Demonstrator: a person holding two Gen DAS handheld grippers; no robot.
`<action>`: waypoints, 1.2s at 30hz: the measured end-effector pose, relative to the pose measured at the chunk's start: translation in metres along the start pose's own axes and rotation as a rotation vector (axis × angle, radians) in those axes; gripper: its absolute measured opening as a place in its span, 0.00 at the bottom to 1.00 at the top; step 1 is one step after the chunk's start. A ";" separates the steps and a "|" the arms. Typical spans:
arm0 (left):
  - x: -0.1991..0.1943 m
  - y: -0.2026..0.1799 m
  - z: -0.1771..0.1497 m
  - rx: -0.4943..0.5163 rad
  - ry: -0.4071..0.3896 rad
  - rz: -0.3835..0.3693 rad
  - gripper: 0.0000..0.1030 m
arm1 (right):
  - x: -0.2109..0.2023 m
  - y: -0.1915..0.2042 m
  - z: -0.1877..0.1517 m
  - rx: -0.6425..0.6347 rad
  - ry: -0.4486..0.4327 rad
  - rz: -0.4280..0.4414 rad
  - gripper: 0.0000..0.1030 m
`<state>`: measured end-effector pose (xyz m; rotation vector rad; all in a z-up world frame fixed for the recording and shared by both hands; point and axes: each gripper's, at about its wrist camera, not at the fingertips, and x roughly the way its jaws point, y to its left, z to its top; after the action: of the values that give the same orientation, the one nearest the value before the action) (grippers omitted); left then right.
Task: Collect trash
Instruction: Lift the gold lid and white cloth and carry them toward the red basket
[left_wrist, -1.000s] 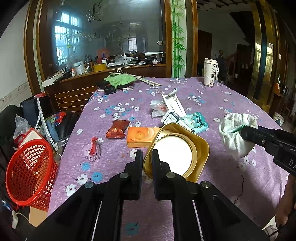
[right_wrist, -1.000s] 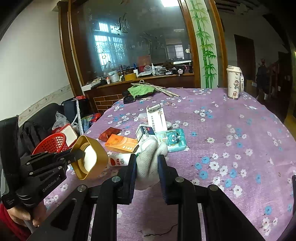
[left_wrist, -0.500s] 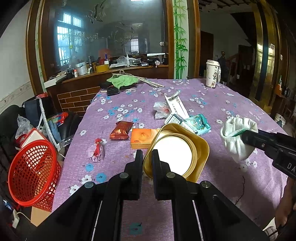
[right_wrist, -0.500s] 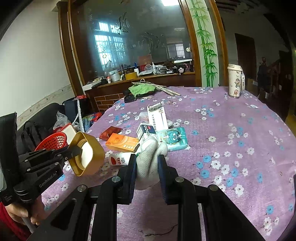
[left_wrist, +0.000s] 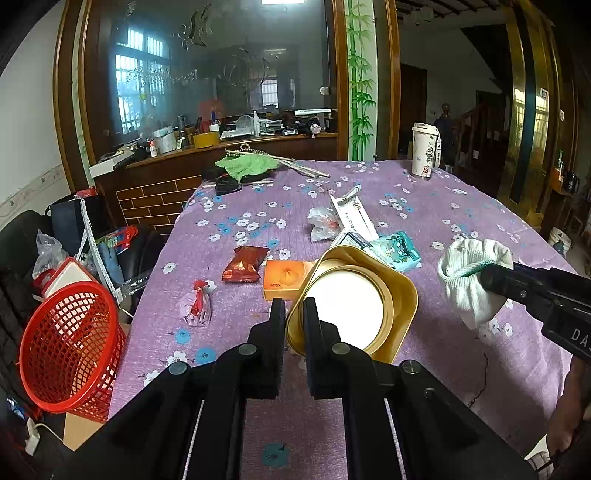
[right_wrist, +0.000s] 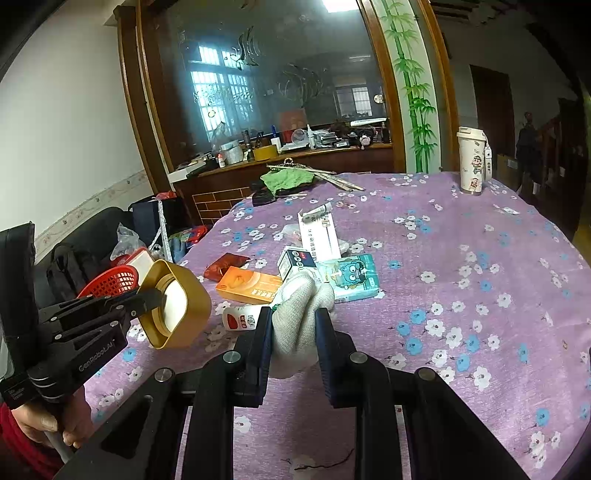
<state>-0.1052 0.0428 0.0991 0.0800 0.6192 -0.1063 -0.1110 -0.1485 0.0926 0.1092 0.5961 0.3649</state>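
Observation:
My left gripper (left_wrist: 294, 308) is shut on the rim of a gold square tin (left_wrist: 354, 306) with a white inside, held above the purple flowered table (left_wrist: 461, 206). The tin also shows in the right wrist view (right_wrist: 177, 306). My right gripper (right_wrist: 294, 319) is shut on a white knitted glove (right_wrist: 299, 314), also seen at the right of the left wrist view (left_wrist: 469, 280). Trash lies on the table: an orange box (left_wrist: 284, 280), a red-brown snack packet (left_wrist: 243, 258), a small red-and-clear wrapper (left_wrist: 199, 301), a teal carton (left_wrist: 399, 249), a white bottle (right_wrist: 242, 317).
A red mesh basket (left_wrist: 70, 347) stands on the floor left of the table, beside bags and a dark chair. A white lidded cup (left_wrist: 424, 149) stands at the table's far right. A green cloth (left_wrist: 247, 166) and sticks lie at the far edge.
Both grippers have lifted and drawn back slightly with their loads; the table items sit a little lower and farther in view. The grips have not changed.

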 end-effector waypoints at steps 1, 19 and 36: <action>-0.001 0.000 0.000 -0.001 -0.001 0.001 0.09 | 0.000 0.001 0.000 -0.001 0.000 0.001 0.24; -0.009 0.018 0.004 -0.035 -0.016 0.034 0.09 | 0.004 0.014 0.002 -0.027 0.010 0.042 0.24; -0.016 0.064 0.003 -0.109 -0.019 0.096 0.09 | 0.032 0.060 0.015 -0.091 0.065 0.154 0.24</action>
<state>-0.1089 0.1069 0.1137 0.0029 0.5997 0.0201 -0.0963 -0.0805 0.1009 0.0567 0.6366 0.5462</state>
